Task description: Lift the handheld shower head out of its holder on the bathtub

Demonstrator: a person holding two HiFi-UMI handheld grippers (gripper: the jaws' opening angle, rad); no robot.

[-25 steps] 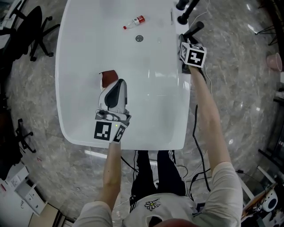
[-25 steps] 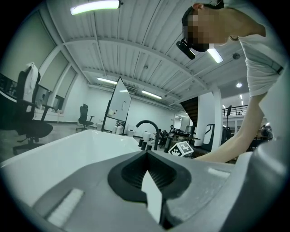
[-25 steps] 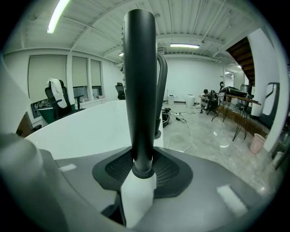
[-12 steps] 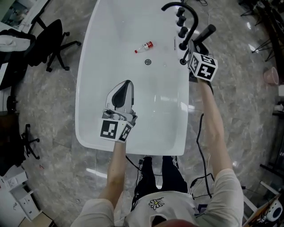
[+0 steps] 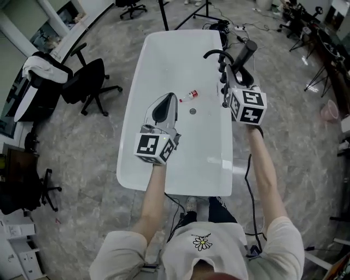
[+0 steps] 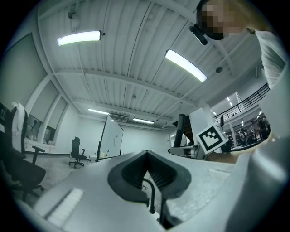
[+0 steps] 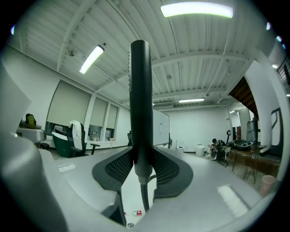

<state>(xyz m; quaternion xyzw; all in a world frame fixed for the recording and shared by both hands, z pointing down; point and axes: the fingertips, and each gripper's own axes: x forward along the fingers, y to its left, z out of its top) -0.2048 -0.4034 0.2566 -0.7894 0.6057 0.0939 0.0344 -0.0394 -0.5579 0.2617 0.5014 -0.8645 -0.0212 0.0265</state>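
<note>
The black handheld shower head (image 7: 139,113) stands upright between my right gripper's jaws, and its hose (image 7: 144,195) hangs below them. In the head view the shower head (image 5: 244,53) pokes out past my right gripper (image 5: 239,75), which is shut on it above the right rim of the white bathtub (image 5: 131,142), beside the black faucet (image 5: 214,53). Its holder is hidden under the gripper. My left gripper (image 5: 167,97) hovers over the tub's middle, jaws shut with nothing between them (image 6: 147,154).
A small bottle with a red cap (image 5: 188,97) lies on the tub floor near the drain (image 5: 192,111). Black faucet knobs (image 5: 223,71) line the right rim. Office chairs (image 5: 90,82) stand on the floor to the left, and a tripod (image 5: 202,11) stands beyond the tub.
The head camera has pulled back, showing the whole tub. Both grippers have risen, the right one still shut on the shower head near the faucet.
</note>
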